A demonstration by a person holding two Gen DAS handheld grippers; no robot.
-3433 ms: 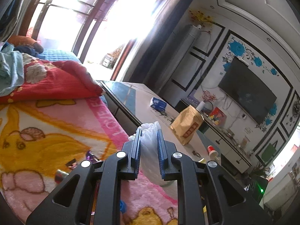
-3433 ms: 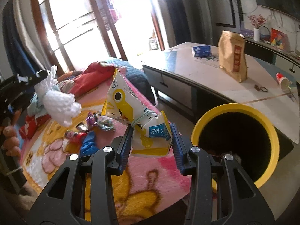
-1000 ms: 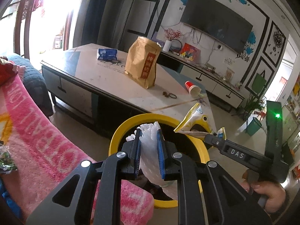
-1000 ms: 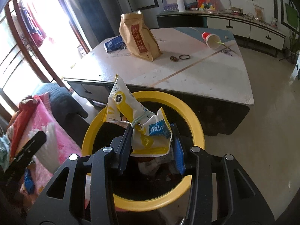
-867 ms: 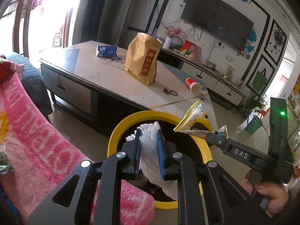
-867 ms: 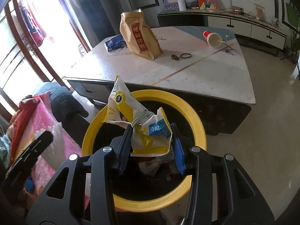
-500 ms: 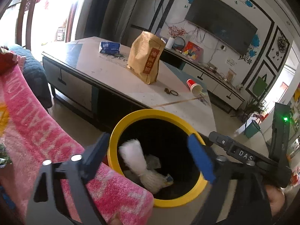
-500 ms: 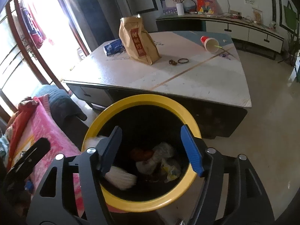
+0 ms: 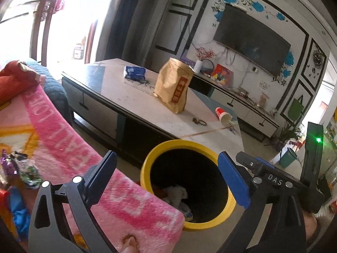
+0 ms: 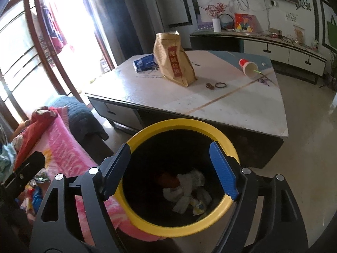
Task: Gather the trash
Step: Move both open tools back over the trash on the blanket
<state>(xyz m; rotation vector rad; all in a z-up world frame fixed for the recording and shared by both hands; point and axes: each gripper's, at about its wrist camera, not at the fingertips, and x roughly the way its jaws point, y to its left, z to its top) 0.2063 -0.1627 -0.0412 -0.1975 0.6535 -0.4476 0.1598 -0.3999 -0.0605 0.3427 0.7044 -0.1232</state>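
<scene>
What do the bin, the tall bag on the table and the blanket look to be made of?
Bin: likely plastic, with a smooth, slightly glossy yellow rim and a dark inside.
Bag: looks like matte brown kraft paper, creased, with a red label.
Blanket: soft fleece or plush, with a fuzzy pink nap.

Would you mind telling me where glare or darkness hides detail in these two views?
Left wrist view: the window blows out white. Right wrist view: the window also glares, and the yellow bin interior is dark apart from pale trash.
</scene>
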